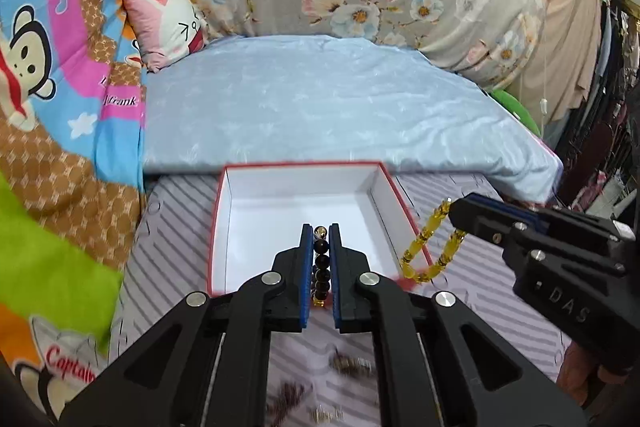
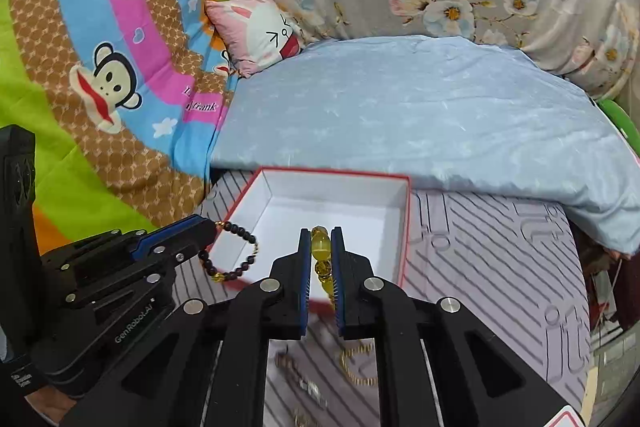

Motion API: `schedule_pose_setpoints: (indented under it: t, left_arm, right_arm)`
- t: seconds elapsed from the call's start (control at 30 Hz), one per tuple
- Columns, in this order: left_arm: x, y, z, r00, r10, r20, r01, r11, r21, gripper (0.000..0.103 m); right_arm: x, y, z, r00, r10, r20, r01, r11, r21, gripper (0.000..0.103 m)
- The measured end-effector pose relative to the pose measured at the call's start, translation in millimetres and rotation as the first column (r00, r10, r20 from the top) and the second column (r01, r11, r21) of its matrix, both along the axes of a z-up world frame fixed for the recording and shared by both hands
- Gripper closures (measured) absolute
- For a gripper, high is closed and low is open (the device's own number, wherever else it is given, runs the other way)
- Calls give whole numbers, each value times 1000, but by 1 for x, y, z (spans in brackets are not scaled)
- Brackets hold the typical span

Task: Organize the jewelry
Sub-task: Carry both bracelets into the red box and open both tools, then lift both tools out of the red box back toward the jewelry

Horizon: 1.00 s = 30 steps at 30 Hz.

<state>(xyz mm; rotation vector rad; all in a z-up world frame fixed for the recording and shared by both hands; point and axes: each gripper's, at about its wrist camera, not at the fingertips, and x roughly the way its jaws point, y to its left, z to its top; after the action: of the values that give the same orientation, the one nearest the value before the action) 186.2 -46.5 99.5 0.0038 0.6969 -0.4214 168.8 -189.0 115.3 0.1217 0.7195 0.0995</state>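
A red-edged open box with a white inside (image 1: 256,203) (image 2: 360,195) lies on the striped mat. My left gripper (image 1: 321,233) is shut on a black bead bracelet (image 1: 321,263) and holds it over the box's near edge; the bracelet hangs as a loop in the right wrist view (image 2: 236,255). My right gripper (image 2: 320,233) is shut on a yellow bead bracelet (image 2: 322,255), just above the box's near edge; it dangles by the box's right wall in the left wrist view (image 1: 428,251).
More jewelry lies blurred on the striped mat (image 2: 500,247) beneath the grippers: a gold chain (image 2: 356,367), a metal piece (image 1: 352,363) and a dark string (image 1: 288,399). A folded blue blanket (image 1: 340,107) lies behind the box, with a cartoon quilt (image 1: 60,107) to the left.
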Motion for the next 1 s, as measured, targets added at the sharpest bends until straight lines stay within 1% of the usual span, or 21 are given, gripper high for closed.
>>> schedule_pose_setpoints:
  t: [0.1,0.2,0.27,0.3,0.43,0.5,0.6,0.67,0.7,0.77,0.8,0.83,0.87,0.9,0.97,1.0]
  left_arm:
    - [36,-7,-1,1000,-8,-10,7,1000,-20,96]
    - [70,-14,-11,999,-21,-29,20,999,-33,96]
    - [90,-17,-21,999,-22,-42,20,999,-42,96]
    - [97,-17,-26,998,-34,-55,31,998,-53,96]
    - [136,-20,-52,993,-29,-116,20,997,-76,96]
    - [147,-22,-65,990,-30,-138,21,997,-69,96]
    - [158,-23,-82,988,-16,-154,11,999,-35,96]
    - [161,-23,-89,989,-6,-146,5,1000,-8,96]
    - [161,-24,-90,990,-3,-143,4,1000,6,96]
    - [163,-24,-93,990,19,-138,-14,999,38,88]
    - [164,-23,-93,990,21,-139,-16,999,40,78]
    - [162,-21,-92,990,40,-133,-34,998,46,63]
    - [160,-19,-91,991,59,-118,-53,997,56,55]
    - [158,-18,-88,992,82,-101,-75,995,71,42]
    - [149,-15,-83,991,125,-45,-120,986,116,40]
    - [146,-13,-81,989,145,-33,-139,980,142,39]
  right_arm:
    - [36,-2,-2,1000,5,-5,-5,1000,15,94]
    - [68,-5,-13,1000,18,-24,-16,998,52,94]
    - [87,-6,-25,999,24,-46,-21,998,61,94]
    - [95,-7,-32,998,21,-57,-18,998,59,94]
    - [127,-12,-63,992,25,-126,-15,997,74,94]
    - [139,-18,-80,987,10,-159,1,998,69,94]
    - [149,-27,-98,981,-10,-195,20,998,51,94]
    - [149,-30,-105,979,-40,-201,42,999,6,94]
    - [149,-31,-106,979,-56,-195,53,998,-19,91]
    - [146,-35,-108,979,-93,-183,83,995,-60,80]
    - [144,-37,-108,979,-108,-174,97,993,-68,69]
    - [142,-40,-107,979,-118,-166,108,992,-72,64]
    - [138,-41,-105,980,-118,-157,108,992,-70,64]
    - [136,-42,-104,981,-119,-154,109,992,-70,64]
    - [125,-40,-98,983,-131,-132,120,989,-87,61]
    - [121,-39,-95,983,-137,-121,125,987,-98,57]
